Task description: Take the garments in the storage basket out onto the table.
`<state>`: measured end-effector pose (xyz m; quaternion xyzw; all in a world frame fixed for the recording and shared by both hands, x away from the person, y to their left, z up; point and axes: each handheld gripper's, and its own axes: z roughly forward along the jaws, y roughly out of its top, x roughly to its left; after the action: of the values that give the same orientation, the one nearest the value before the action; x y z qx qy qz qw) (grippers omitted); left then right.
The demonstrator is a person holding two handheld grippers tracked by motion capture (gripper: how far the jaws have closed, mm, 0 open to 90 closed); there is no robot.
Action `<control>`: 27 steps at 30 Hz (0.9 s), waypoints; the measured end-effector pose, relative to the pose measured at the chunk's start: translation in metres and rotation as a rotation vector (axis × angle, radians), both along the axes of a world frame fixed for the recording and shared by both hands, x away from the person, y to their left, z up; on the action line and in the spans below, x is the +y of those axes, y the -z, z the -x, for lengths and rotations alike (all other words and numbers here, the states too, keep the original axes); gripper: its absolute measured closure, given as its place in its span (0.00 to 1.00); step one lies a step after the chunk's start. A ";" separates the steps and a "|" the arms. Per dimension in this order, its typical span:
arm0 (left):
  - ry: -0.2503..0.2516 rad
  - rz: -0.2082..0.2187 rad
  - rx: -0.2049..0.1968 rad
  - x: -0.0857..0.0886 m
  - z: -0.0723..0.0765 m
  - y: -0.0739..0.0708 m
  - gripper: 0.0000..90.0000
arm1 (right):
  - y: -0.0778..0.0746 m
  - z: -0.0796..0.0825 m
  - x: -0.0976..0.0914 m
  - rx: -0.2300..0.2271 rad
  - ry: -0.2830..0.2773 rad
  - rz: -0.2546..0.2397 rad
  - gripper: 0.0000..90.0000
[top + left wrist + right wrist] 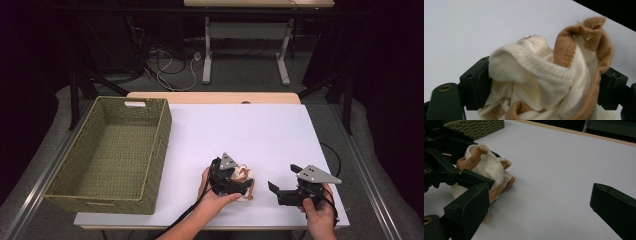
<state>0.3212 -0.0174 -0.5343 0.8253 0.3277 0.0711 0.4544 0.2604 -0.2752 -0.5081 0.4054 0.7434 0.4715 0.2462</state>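
Bundled cream-and-tan socks (243, 178) on the table (260, 135), right of the wicker basket (112, 155), sit between the left claw's (239, 186) parted, unclamped jaws; right claw (276, 192) gapes empty; the bundle may unroll when lifted.

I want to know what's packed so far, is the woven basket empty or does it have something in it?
Empty. The high view shows the woven basket with a bare bottom; the cream and tan cloth is bunched on the table.

cloth bundle (243, 176) | cream with tan trim | crumpled | near table's front edge
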 end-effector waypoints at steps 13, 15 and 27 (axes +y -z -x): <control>-0.031 0.014 -0.047 0.005 -0.002 -0.010 0.06 | 0.002 -0.001 0.003 0.012 -0.004 0.006 0.03; -0.036 0.029 -0.044 0.005 -0.003 -0.010 0.04 | 0.002 -0.001 0.003 0.012 -0.005 0.006 0.03; -0.028 0.040 -0.042 0.020 -0.002 -0.020 0.00 | 0.002 -0.001 0.004 0.015 -0.005 0.006 0.03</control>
<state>0.3228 0.0023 -0.5146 0.8098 0.3309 0.0881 0.4764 0.2610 -0.2714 -0.5102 0.4061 0.7478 0.4669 0.2406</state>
